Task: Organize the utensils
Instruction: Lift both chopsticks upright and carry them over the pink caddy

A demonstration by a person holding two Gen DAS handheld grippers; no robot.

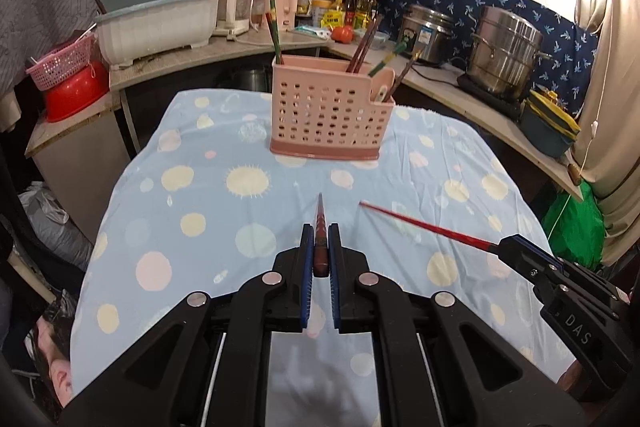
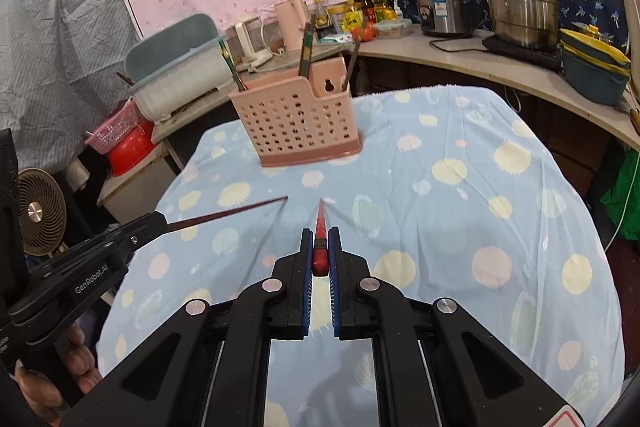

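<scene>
Chopsticks are clamped one in each: my left gripper (image 1: 319, 239) pinches the dark chopstick (image 1: 320, 223), my right gripper (image 2: 320, 241) the red chopstick (image 2: 321, 227). Both point at the pink holder (image 1: 326, 111) across the table (image 1: 200, 187). Thin, slippery sticks may twist and miss its compartments.

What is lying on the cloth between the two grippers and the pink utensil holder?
Nothing: between the left gripper, the right gripper and the pink utensil holder only bare dotted cloth shows, in both wrist views.

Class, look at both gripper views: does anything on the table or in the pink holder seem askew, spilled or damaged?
Nothing stands out. The pink holder stands upright on the spotted cloth, its chopsticks merely leaning inside. The left gripper and right gripper each clamp one chopstick, pointing forward.
</scene>
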